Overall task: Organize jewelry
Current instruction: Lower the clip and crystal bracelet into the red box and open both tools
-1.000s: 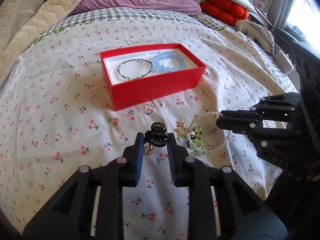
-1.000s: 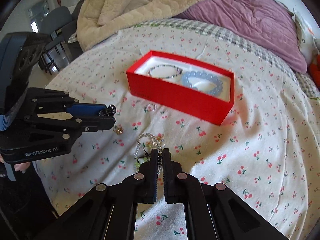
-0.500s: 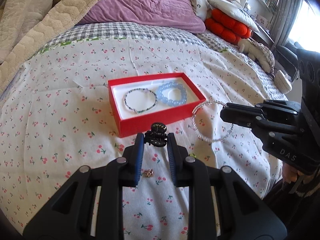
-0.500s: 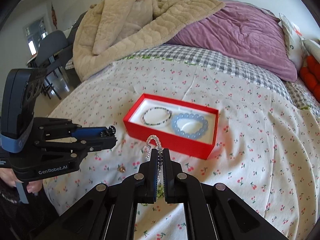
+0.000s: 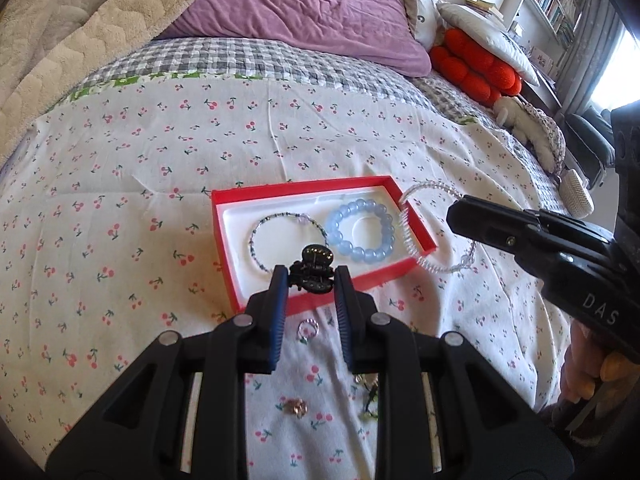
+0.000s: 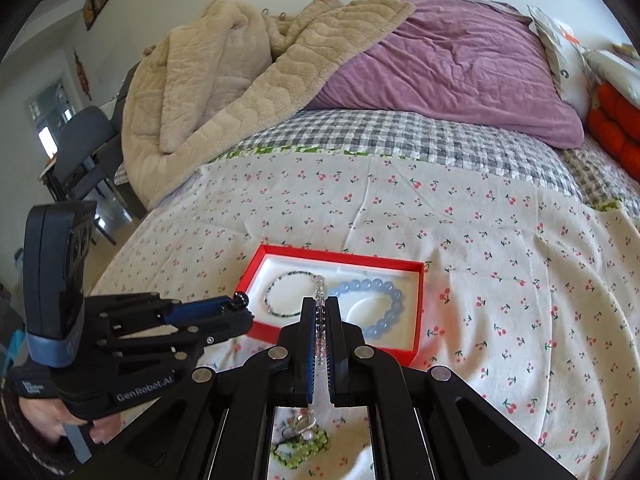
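A red box (image 5: 412, 216) (image 6: 416, 320) with a white lining lies on the cherry-print bedspread. Inside lie a thin dark beaded bracelet (image 5: 256, 248) (image 6: 276, 292) and a chunky blue bead bracelet (image 5: 360, 232) (image 6: 380, 304). My left gripper (image 5: 310, 276) is shut on a black hair claw clip (image 5: 314, 268), held over the box's near wall. My right gripper (image 6: 319, 308) (image 5: 460, 210) is shut on a clear bead bracelet (image 5: 408, 236) (image 6: 319, 292), hanging over the box's right end.
A small ring (image 5: 307, 328), a gold trinket (image 5: 296, 406) and a green bead piece (image 6: 304, 446) lie on the bedspread in front of the box. A purple quilt (image 6: 460, 64), a beige blanket (image 6: 224, 80) and red cushions (image 5: 472, 68) lie behind.
Both grippers rose from the bedspread with their pieces and moved toward the box; the clip now hangs over its near wall, the clear bracelet over its right end.
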